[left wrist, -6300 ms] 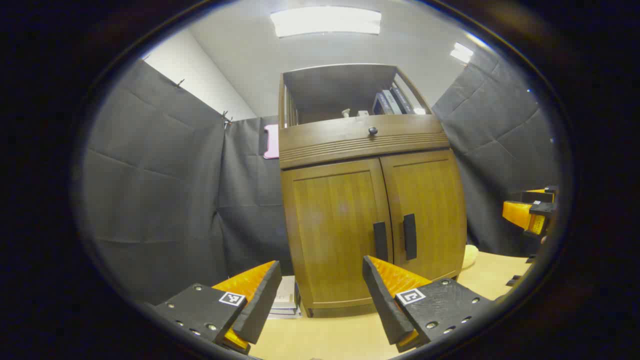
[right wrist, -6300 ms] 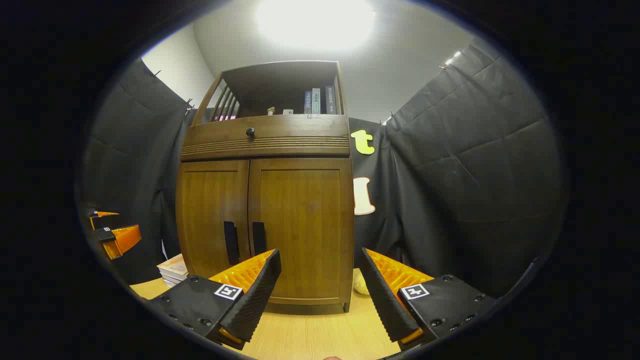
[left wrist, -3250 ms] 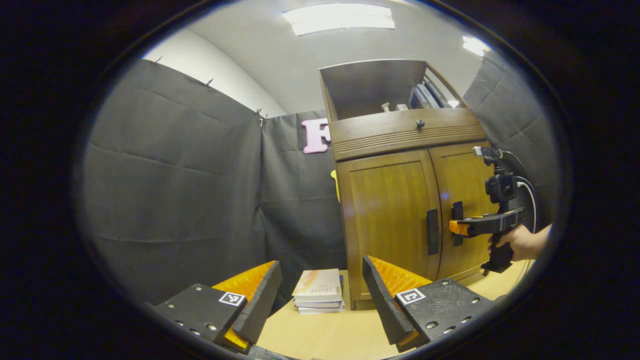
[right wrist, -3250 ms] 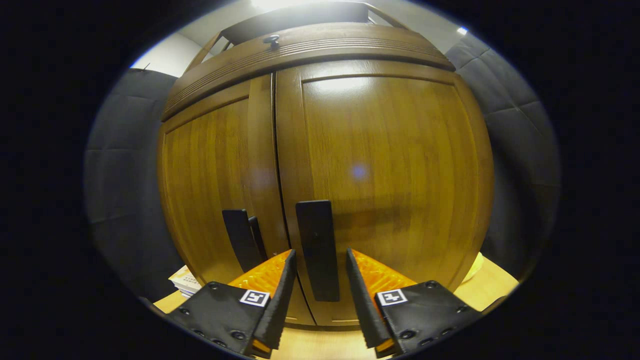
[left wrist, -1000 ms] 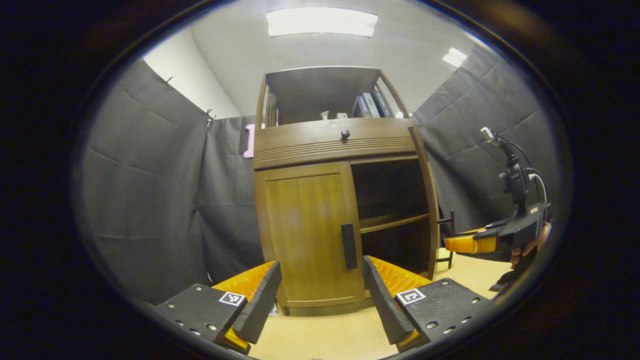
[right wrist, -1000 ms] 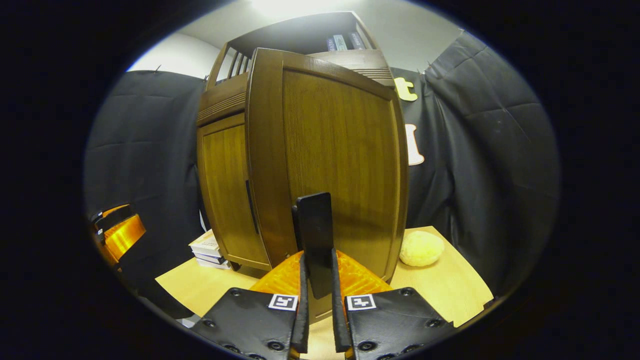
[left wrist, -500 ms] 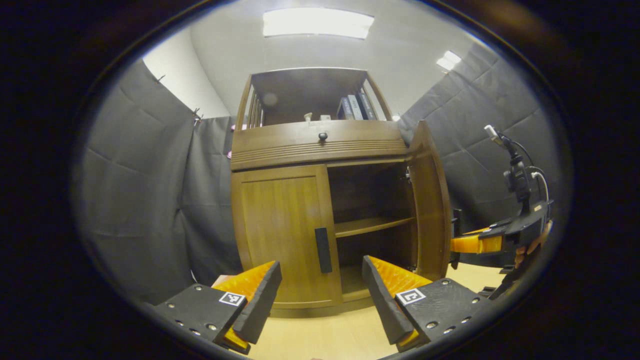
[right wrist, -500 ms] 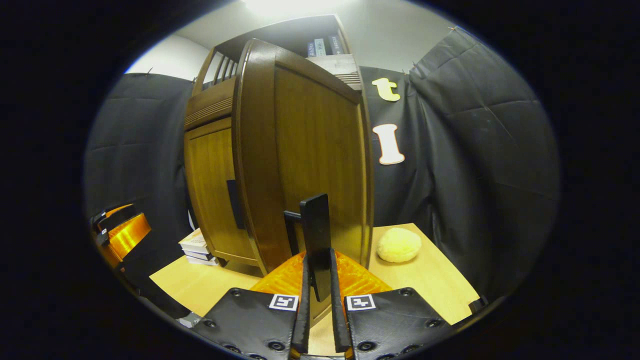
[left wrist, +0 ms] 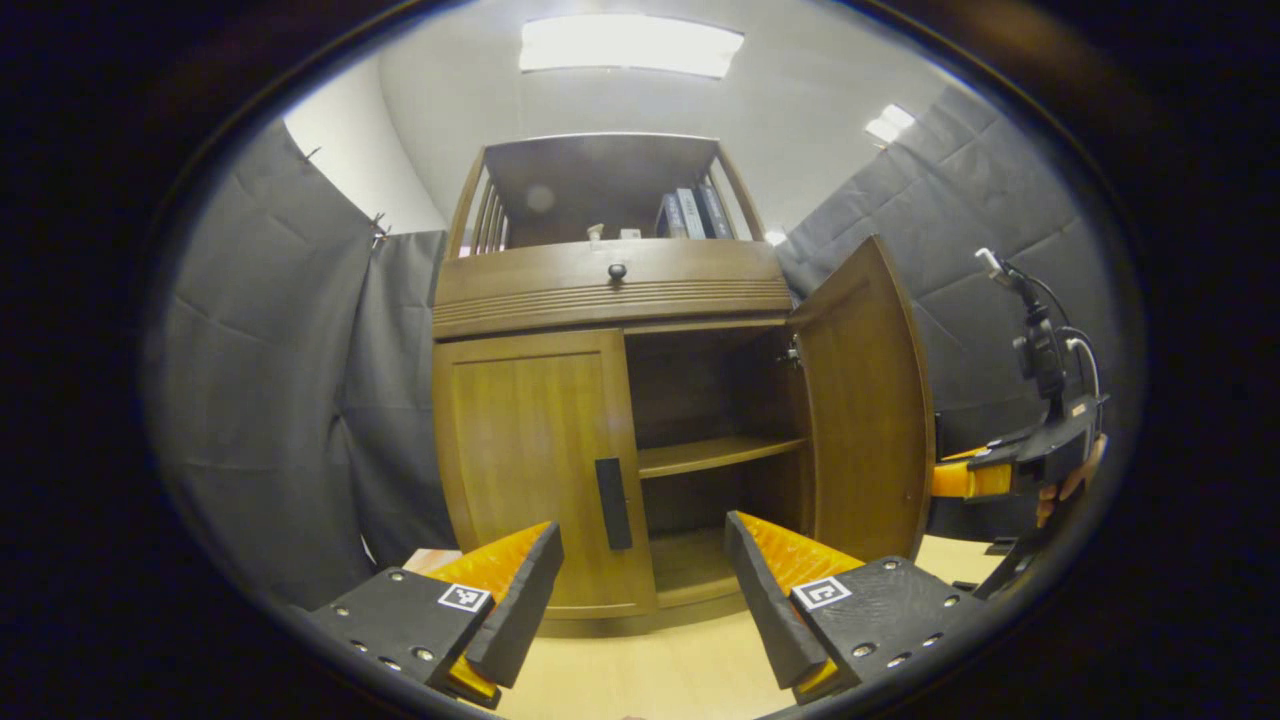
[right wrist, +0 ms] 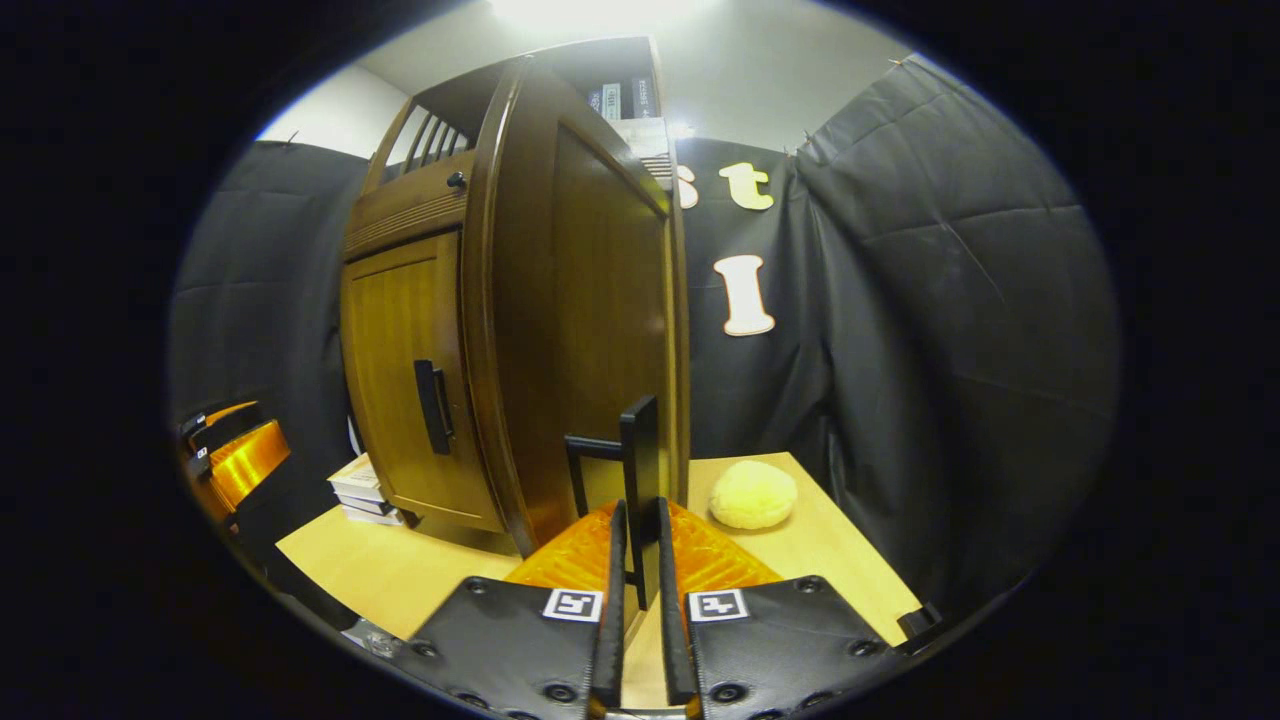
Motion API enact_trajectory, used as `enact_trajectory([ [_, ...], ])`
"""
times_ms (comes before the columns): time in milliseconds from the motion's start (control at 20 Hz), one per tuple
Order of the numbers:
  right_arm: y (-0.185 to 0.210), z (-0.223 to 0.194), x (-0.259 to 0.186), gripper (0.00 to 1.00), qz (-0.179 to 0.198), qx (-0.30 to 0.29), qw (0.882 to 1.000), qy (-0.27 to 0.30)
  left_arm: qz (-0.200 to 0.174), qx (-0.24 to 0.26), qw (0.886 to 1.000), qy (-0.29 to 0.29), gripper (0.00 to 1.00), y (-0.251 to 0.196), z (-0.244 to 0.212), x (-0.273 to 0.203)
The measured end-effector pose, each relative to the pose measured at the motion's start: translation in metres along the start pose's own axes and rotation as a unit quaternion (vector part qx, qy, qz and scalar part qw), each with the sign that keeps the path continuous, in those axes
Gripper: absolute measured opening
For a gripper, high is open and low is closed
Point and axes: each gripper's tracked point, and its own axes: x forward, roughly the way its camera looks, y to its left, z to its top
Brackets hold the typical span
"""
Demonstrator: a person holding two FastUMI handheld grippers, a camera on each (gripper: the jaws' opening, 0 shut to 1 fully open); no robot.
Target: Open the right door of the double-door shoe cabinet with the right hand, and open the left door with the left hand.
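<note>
— Nearest the lens in the right gripper view, what's there?

— The right gripper (right wrist: 639, 560), its two ridged fingers pinched on the flat, dark bar handle (right wrist: 641, 475) of the right door (right wrist: 590, 330). Both pads press the bar from either side.

— And the left gripper (left wrist: 640, 570)?

— In the left gripper view its wedge-shaped fingers stand wide apart, holding nothing, hovering over the table (left wrist: 640, 670) in front of the cabinet (left wrist: 610, 290).

— Describe the cabinet.

— Brown wood with a visible vertical grain and a slight sheen. The right door is swung out, roughly edge-on to the cabinet front, with a framed panel. The left door (left wrist: 535, 460) is closed, flat against the front, and carries a matching dark upright handle (left wrist: 613, 503) near its inner edge. Behind the open side sits a plank shelf (left wrist: 720, 455) across a dark interior. Above the doors runs a grooved band with a small round knob (left wrist: 617, 271); above that, an open compartment with slatted sides holds a few upright books (left wrist: 690, 212).

— What's around it?

— The table is pale, smooth wood-grain. A stack of books (right wrist: 365, 490) lies beside the cabinet's left side, and a soft, pale-yellow rounded lump (right wrist: 752, 495) sits on the table beyond the open door. From the left gripper view, a hand (left wrist: 1070, 485) shows at the far right, holding the right gripper, cables rising from it.

— And the room?

— Quilted-looking dark cloth hangs on all sides, a plain white wall and ceiling above, with a long light panel (left wrist: 630, 45).
</note>
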Motion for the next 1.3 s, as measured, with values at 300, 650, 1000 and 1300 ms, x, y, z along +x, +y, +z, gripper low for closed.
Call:
enact_trajectory([
  [300, -0.036, 0.003, -0.007, 0.12, -0.036, 0.008, 0.999, -0.002, -0.004, 0.002, 1.0, -0.007, 0.95, -0.007, 0.001, 0.016],
  [650, -0.073, 0.015, -0.044, 0.11, -0.084, 0.032, 0.996, -0.025, -0.001, -0.004, 1.0, -0.003, 0.95, 0.002, -0.005, 0.043],
  [1000, -0.055, 0.013, -0.088, 0.22, -0.096, 0.031, 0.994, -0.042, 0.007, -0.003, 1.0, -0.004, 0.95, 0.017, -0.008, 0.083],
  [1300, -0.053, 0.018, -0.103, 0.98, -0.109, 0.016, 0.992, -0.06, 0.026, -0.004, 1.0, 0.0, 0.95, 0.037, -0.019, 0.127],
])
